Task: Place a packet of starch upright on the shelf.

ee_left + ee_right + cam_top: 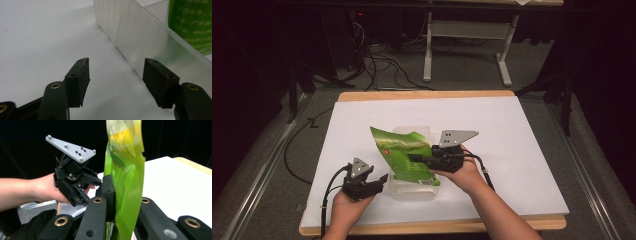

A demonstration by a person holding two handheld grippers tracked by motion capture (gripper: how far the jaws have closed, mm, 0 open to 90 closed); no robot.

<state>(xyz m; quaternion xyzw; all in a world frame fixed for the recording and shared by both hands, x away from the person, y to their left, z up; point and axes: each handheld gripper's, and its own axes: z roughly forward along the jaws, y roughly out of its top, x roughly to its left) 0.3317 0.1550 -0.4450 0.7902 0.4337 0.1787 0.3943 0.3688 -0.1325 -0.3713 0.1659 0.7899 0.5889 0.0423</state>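
Your right gripper (416, 159) pinches the green snack pouch (404, 157) over the clear plastic box (412, 189). It looks light, crinkly and slick, so hold its flat edge. Your left gripper (116, 75) waits just beside the box, jaws apart.

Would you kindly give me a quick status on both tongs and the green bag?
Right tongs shut on green bag, over clear box. Left tongs open, empty, beside box. Nothing in the way.

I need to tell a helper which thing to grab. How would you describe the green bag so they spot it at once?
Look at the white table; near its front edge sits a clear box. The green bag stands in that box, pinched by the right gripper. It is the one brightly coloured thing there, glossy green with yellow print.
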